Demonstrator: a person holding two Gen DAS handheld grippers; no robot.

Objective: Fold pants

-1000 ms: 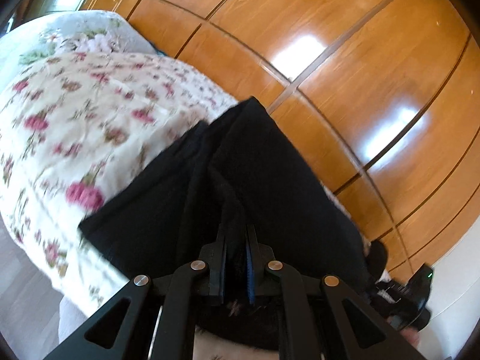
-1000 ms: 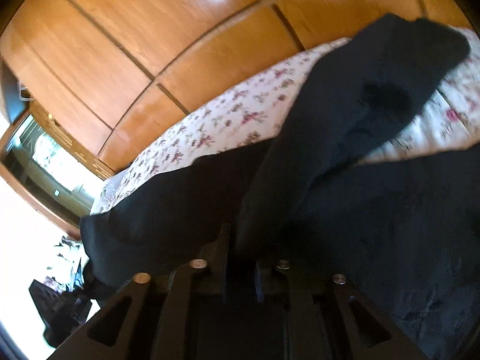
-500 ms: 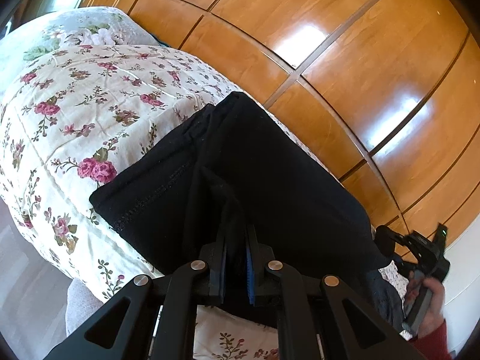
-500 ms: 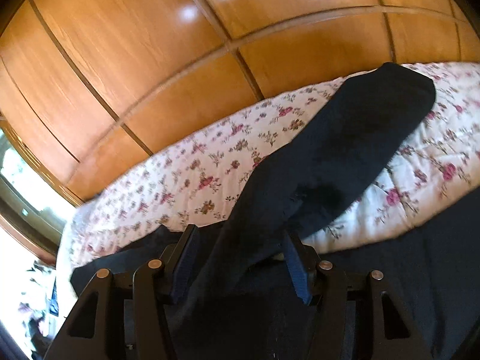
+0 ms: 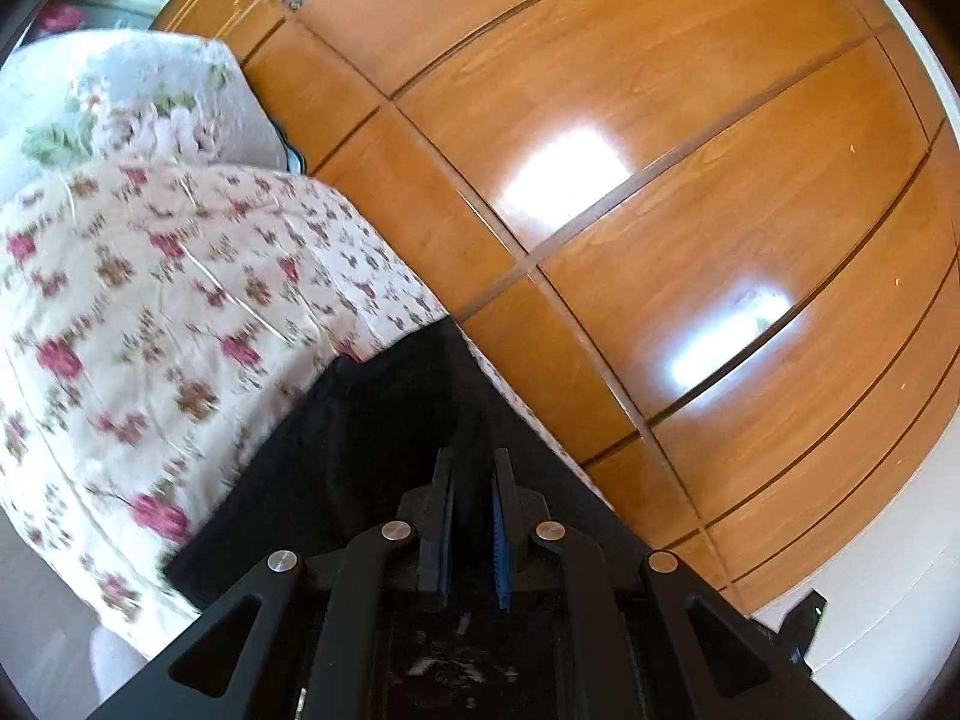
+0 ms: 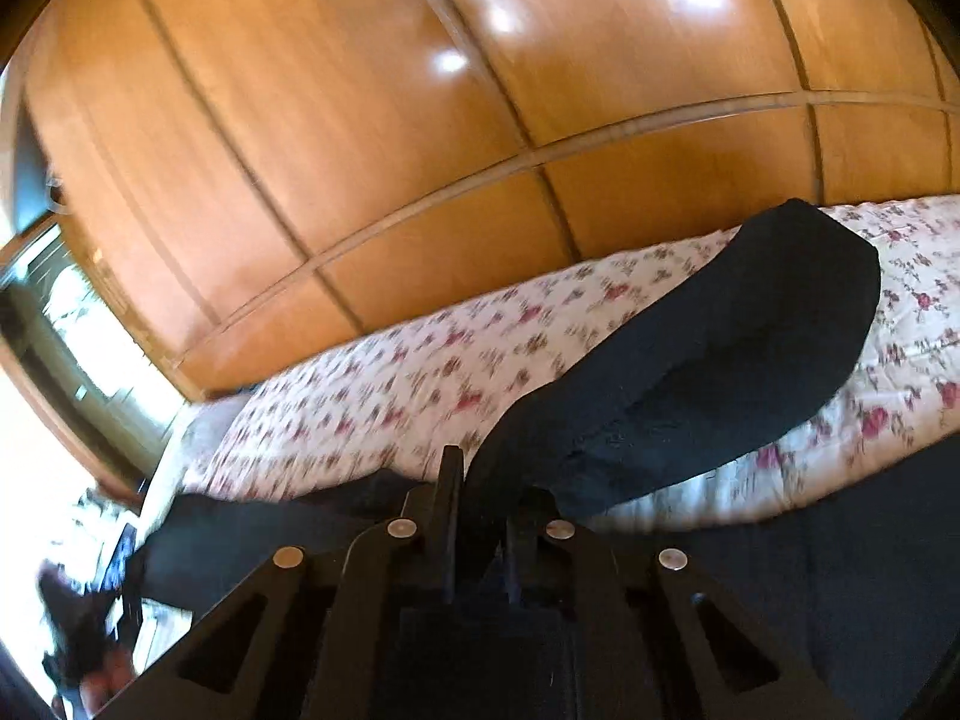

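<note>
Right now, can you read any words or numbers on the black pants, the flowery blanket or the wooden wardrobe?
None: no words or numbers show.
Black pants: plain cloth.
Floral bedspread: only roses, blurred.
Wooden wardrobe doors: bare panels with glare.

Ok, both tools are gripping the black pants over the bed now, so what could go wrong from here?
1. The right tool has only just closed on a bunched edge of the pants; it may hold one layer only and slip.
2. The pants trail across the floral bedspread, so dragging could undo the fold.
3. The left tool pinches a narrow ridge of cloth, which could pull free.
</note>
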